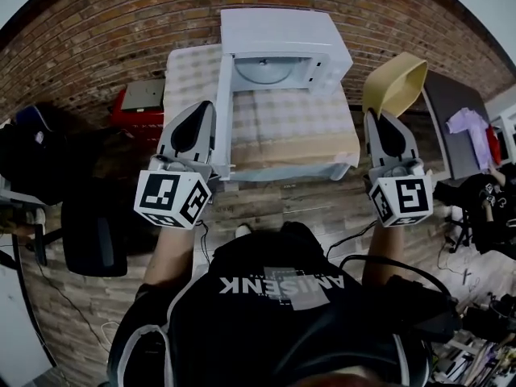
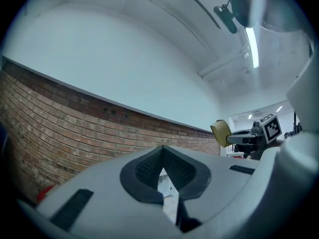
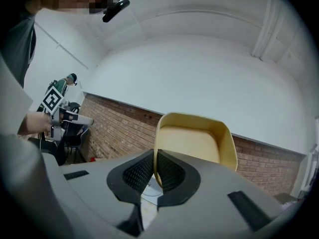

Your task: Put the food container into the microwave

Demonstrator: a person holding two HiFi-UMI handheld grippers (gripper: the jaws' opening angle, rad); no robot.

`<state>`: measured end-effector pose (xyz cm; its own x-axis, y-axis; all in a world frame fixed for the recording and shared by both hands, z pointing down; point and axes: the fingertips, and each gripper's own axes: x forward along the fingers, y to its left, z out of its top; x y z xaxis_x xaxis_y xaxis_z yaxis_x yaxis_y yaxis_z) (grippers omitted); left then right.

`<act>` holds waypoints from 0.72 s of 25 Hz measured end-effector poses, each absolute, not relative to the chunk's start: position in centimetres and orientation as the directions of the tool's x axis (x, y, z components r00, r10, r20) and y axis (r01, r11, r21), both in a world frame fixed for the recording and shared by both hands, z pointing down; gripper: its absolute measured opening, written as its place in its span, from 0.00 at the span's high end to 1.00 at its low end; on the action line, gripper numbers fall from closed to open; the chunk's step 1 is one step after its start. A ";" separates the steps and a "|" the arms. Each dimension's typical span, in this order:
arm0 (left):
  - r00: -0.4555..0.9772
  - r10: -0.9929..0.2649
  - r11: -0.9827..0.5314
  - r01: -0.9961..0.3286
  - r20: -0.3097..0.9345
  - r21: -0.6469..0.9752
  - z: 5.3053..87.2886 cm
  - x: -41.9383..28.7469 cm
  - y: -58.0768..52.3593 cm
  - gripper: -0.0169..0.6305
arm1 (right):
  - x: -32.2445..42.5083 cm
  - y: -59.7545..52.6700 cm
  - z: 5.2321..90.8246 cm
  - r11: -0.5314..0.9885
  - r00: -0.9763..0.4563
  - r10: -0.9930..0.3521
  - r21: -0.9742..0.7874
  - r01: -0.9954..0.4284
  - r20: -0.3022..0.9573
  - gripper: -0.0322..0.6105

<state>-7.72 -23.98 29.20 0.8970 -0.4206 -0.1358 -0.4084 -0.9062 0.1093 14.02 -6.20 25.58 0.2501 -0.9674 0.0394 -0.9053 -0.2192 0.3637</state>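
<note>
The white microwave stands at the back of a cloth-covered table, its door swung open to the left and the glass turntable showing inside. My right gripper is shut on the rim of a yellow food container, held tilted in the air to the right of the microwave. In the right gripper view the container stands up from between the pads. My left gripper is shut and holds nothing, just left of the open door. Its pads meet at the tip.
A brick wall runs behind the table. A red box and a black chair are on the left. On the right are a dark panel with a purple cloth. Cables lie on the wooden floor.
</note>
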 end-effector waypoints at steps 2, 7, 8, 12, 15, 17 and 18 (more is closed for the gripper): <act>0.892 -0.433 -0.901 -0.422 -0.130 0.101 29.4 -7.8 -24.6 0.96 | 14.0 -7.3 25.6 -0.202 0.232 -0.972 0.365 -0.909 0.040 0.88; 0.871 -0.478 -0.877 -0.468 -0.111 0.104 30.2 -7.6 -25.9 0.96 | 14.7 -10.4 26.6 -0.135 0.169 -0.984 0.365 -0.921 0.060 0.88; 0.866 -0.488 -0.872 -0.479 -0.108 0.100 30.2 -7.4 -26.1 0.96 | 15.1 -11.1 26.7 -0.122 0.154 -0.986 0.362 -0.924 0.060 0.88; 0.854 -0.512 -0.858 -0.503 -0.096 0.099 30.5 -5.7 -26.9 0.96 | 17.2 -13.7 26.7 -0.077 0.108 -0.992 0.370 -0.926 0.061 0.88; 0.837 -0.539 -0.842 -0.532 -0.093 0.091 30.4 -4.3 -27.6 0.96 | 19.2 -15.7 26.7 -0.043 0.072 -0.995 0.370 -0.928 0.065 0.88; 0.822 -0.563 -0.826 -0.556 -0.088 0.092 30.2 -3.5 -28.4 0.96 | 20.3 -17.4 26.6 -0.015 0.042 -0.997 0.369 -0.929 0.067 0.88; 0.817 -0.570 -0.821 -0.563 -0.085 0.097 30.2 -3.1 -28.8 0.96 | 20.8 -18.2 26.5 -0.003 0.032 -0.997 0.373 -0.928 0.070 0.88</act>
